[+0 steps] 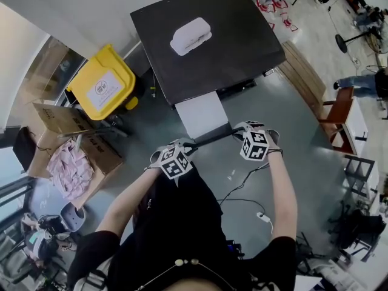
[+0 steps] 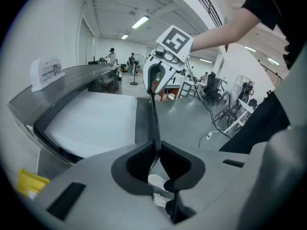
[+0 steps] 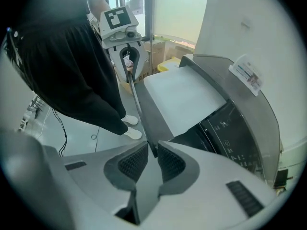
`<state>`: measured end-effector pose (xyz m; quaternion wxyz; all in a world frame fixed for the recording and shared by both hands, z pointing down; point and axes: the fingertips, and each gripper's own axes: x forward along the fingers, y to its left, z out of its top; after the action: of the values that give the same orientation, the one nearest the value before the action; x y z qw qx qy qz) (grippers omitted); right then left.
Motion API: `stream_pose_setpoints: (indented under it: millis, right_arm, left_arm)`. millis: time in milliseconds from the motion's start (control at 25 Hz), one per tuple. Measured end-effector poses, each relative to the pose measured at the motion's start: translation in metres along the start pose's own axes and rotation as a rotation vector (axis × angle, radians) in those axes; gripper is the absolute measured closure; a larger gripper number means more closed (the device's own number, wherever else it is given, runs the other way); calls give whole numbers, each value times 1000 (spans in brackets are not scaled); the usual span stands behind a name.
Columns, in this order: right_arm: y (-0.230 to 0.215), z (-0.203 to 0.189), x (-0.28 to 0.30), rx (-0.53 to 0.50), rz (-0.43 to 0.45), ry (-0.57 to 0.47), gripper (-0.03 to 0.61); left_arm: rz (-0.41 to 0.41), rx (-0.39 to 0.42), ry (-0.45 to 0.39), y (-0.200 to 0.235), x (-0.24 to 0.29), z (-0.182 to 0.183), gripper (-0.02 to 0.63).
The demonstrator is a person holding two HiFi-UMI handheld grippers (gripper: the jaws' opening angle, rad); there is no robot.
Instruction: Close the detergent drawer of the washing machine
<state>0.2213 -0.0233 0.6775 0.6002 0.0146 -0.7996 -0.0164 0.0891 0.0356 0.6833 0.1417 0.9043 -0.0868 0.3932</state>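
Observation:
The washing machine (image 1: 206, 41) has a dark top, and its white detergent drawer (image 1: 201, 115) stands pulled out toward me. A thin dark front panel (image 1: 212, 137) runs along the drawer's near edge. In the head view my left gripper (image 1: 189, 145) sits at the panel's left end and my right gripper (image 1: 241, 128) at its right end. In the left gripper view the left gripper (image 2: 156, 150) is shut on the panel's edge, with the white drawer (image 2: 91, 121) to its left. In the right gripper view the right gripper (image 3: 152, 152) is likewise shut on the panel (image 3: 144, 114).
A white box (image 1: 191, 36) lies on the machine's top. A yellow bin (image 1: 103, 83) and open cardboard boxes (image 1: 73, 132) with pink cloth (image 1: 70, 168) stand to the left. A cable (image 1: 248, 193) trails on the grey floor by my right arm. Wooden furniture (image 1: 342, 117) stands at the right.

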Motion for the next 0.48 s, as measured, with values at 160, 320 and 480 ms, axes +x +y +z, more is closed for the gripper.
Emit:
stream_pose_setpoints:
  millis: [160,320,480]
  right_arm:
    - [-1,1,-2,-37,25,16,517]
    - [-1,3,-7,-57,50,17,520]
    - [-3,6,-15,-75,62,12,523]
  left_arm:
    - [0,1,22,1,0,1,571]
    - [-16,-35,18,1,-4,3,571]
    - [-22,-72,6,1,-9,6,569]
